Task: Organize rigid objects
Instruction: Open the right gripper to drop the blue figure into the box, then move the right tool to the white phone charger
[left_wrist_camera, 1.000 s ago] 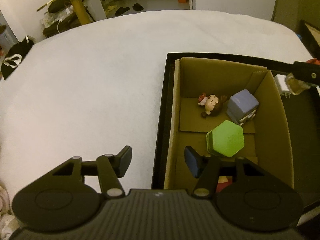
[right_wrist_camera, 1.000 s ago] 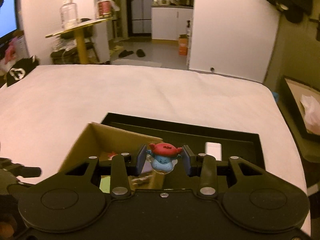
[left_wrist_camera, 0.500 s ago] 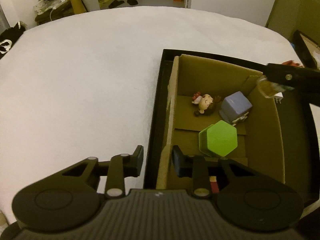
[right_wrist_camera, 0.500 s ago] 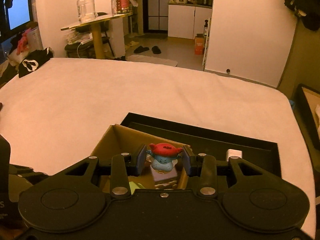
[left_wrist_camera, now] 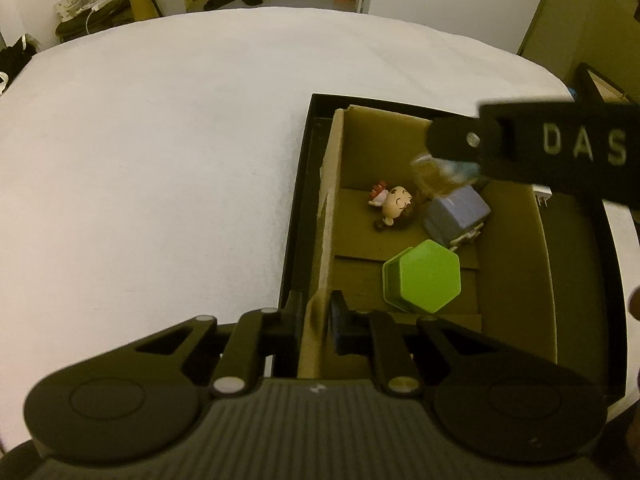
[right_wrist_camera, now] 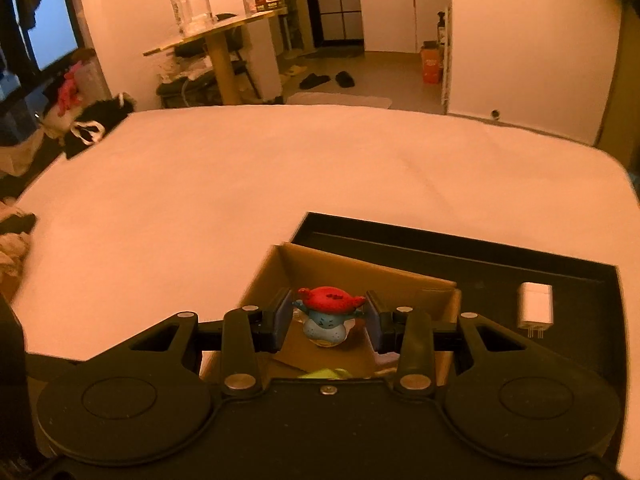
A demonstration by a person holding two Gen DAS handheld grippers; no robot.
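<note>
An open cardboard box (left_wrist_camera: 512, 264) stands inside a black tray (left_wrist_camera: 298, 216) on a white bed. My left gripper (left_wrist_camera: 316, 314) is shut on the box's near left wall (left_wrist_camera: 329, 208), one pad on each side. Inside lie a small doll figure (left_wrist_camera: 394, 208), a blue-purple cube (left_wrist_camera: 458, 214) and a green hexagonal case (left_wrist_camera: 424, 280). My right gripper (right_wrist_camera: 328, 320) is shut on a red-capped blue figurine (right_wrist_camera: 329, 314), held above the box (right_wrist_camera: 360, 276). In the left wrist view that figurine (left_wrist_camera: 440, 172) hangs blurred over the cube.
A white charger plug (right_wrist_camera: 536, 306) lies in the tray (right_wrist_camera: 440, 248) to the right of the box. The white bed (left_wrist_camera: 160, 160) spreads to the left and far side. Beyond it are a round side table (right_wrist_camera: 224, 28) and slippers (right_wrist_camera: 328, 79) on the floor.
My left gripper's jaws closed onto the box's left wall. My right gripper carried the figurine from the box's right rim to above the inside of the box.
</note>
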